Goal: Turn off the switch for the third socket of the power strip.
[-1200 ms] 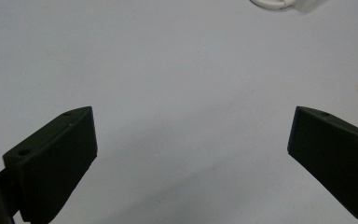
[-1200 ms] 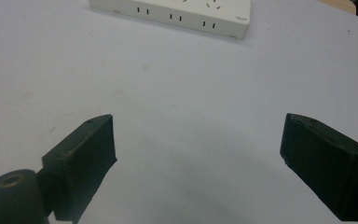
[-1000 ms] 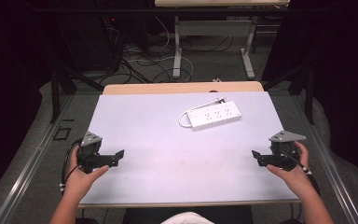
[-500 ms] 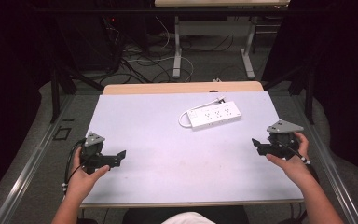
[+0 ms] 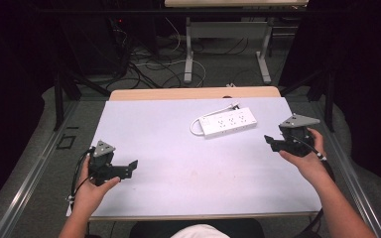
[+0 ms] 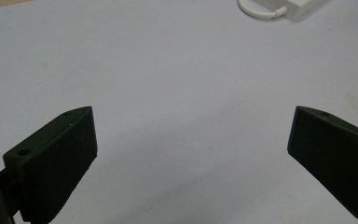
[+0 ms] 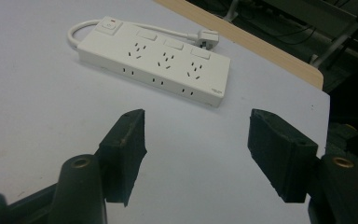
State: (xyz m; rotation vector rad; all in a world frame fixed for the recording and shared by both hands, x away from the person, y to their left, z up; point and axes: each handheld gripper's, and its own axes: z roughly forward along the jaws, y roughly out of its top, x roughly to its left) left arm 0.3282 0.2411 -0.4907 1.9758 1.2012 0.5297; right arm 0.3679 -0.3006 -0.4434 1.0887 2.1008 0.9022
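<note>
While the right tool [image 5: 269, 141] hangs just short of the white power strip [image 7: 154, 58], its jaws have just been closing partway and have nothing between them. The left tool [image 5: 133, 165] sits wide open and empty, well apart from the strip, which lies flat on the pale worktop [image 5: 178, 163]. A rigid, smooth plastic bar, it looks light but slippery; gripping across its narrow width near the middle seems safest. Its short cable [image 7: 81, 28] loops stiffly off one end.
</note>
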